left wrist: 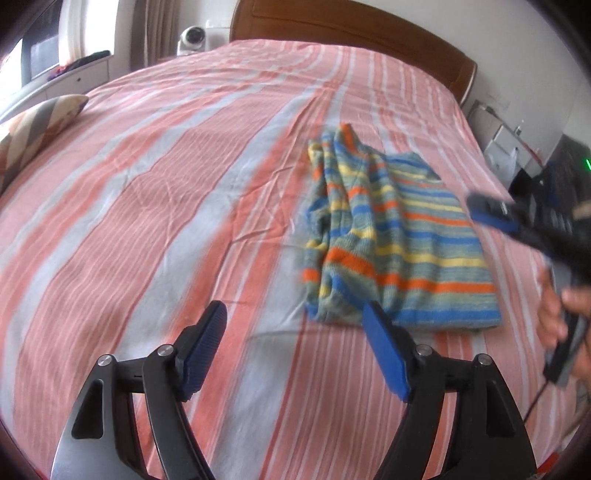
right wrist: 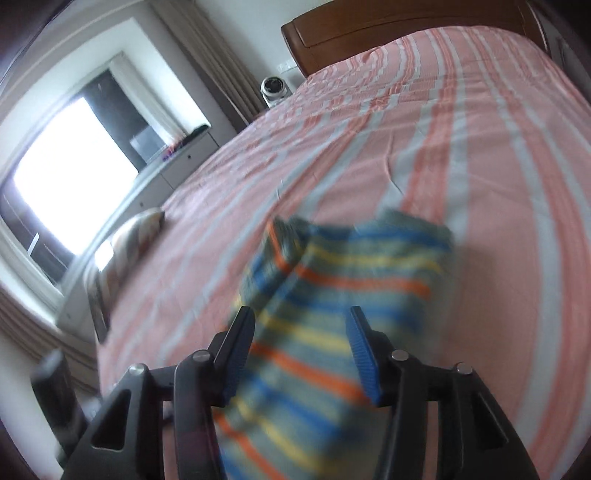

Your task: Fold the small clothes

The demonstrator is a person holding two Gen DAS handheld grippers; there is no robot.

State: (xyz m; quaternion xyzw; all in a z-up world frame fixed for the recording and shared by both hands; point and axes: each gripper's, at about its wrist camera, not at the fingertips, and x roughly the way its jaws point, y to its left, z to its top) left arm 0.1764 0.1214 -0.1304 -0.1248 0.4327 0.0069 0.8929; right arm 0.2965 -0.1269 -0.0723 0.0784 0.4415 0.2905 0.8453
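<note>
A small striped knit garment (left wrist: 399, 236), blue, orange, yellow and grey-green, lies partly folded on the pink and grey striped bed (left wrist: 166, 184). Its left side is bunched in ridges. My left gripper (left wrist: 295, 314) is open and empty, above the sheet just in front of the garment's near left corner. My right gripper (right wrist: 301, 319) is open and empty, hovering over the garment (right wrist: 332, 295). In the left wrist view the right gripper (left wrist: 491, 214) shows blurred at the garment's right edge, held by a hand.
A wooden headboard (left wrist: 351, 33) stands at the far end. A striped cushion (left wrist: 37, 125) lies at the bed's left edge. A white fan (left wrist: 192, 38) and a window bench stand beyond the far left corner. Boxes and cables sit right of the bed (left wrist: 509, 147).
</note>
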